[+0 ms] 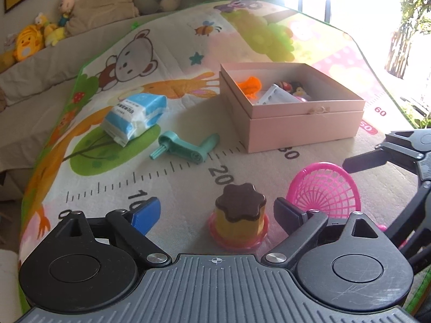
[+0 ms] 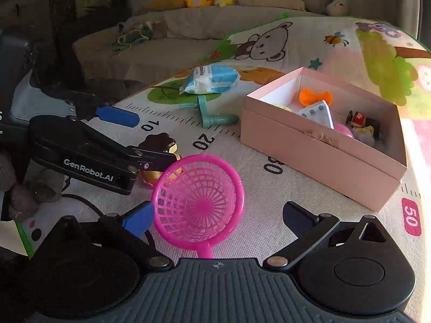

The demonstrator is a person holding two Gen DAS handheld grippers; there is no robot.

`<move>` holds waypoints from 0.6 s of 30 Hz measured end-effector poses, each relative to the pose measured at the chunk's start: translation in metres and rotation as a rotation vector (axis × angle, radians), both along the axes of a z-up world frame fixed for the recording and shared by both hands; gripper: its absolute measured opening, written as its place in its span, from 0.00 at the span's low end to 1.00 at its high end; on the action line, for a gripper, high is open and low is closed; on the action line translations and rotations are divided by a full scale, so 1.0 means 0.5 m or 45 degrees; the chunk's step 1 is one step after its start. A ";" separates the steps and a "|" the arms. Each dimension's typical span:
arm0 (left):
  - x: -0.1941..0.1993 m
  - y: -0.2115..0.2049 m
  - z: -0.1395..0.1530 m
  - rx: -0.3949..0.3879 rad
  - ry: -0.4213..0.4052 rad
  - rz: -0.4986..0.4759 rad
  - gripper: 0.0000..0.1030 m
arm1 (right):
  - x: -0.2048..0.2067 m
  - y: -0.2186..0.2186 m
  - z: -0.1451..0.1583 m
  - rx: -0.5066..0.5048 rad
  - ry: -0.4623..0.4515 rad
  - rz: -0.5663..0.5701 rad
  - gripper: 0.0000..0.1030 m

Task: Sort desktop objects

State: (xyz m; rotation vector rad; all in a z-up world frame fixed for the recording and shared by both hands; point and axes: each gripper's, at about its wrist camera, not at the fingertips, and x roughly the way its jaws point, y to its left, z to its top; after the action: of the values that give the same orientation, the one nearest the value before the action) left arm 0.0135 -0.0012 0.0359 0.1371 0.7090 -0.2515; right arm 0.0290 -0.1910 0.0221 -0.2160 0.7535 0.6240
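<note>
My left gripper [image 1: 215,215] is open, its fingers on either side of a toy pudding cake [image 1: 238,215] with a brown scalloped top, standing on the play mat. My right gripper [image 2: 218,220] is open around a pink plastic sieve basket [image 2: 198,202], which lies tilted on the mat with its handle toward the camera. The sieve also shows in the left wrist view [image 1: 324,191]. The cake shows in the right wrist view [image 2: 160,141], partly hidden by the left gripper. An open pink box [image 1: 301,123] holds an orange toy, a white tray and small figures.
A teal plastic crank [image 1: 186,146] and a blue-white tissue pack [image 1: 134,117] lie on the mat left of the box. The mat [image 1: 175,172] has a printed ruler. A sofa with plush toys [image 1: 27,45] stands behind.
</note>
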 end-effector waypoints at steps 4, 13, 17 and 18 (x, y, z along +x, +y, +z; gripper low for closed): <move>-0.006 0.001 -0.018 0.032 0.035 -0.005 0.93 | 0.006 0.015 -0.010 -0.058 0.021 0.007 0.67; 0.008 -0.049 -0.047 0.053 0.065 -0.060 0.93 | 0.002 -0.068 0.000 -0.043 0.069 -0.208 0.32; 0.003 -0.054 -0.052 0.054 0.072 -0.074 0.93 | -0.014 -0.114 0.021 0.028 0.022 -0.261 0.52; 0.003 -0.054 -0.052 0.053 0.073 -0.072 0.93 | -0.025 -0.121 0.032 0.059 -0.010 -0.247 0.72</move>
State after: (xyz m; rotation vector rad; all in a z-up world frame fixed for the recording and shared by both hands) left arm 0.0150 -0.0283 0.0098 0.1909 0.7679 -0.2959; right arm 0.0165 -0.2515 0.0384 -0.1012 0.7420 0.4553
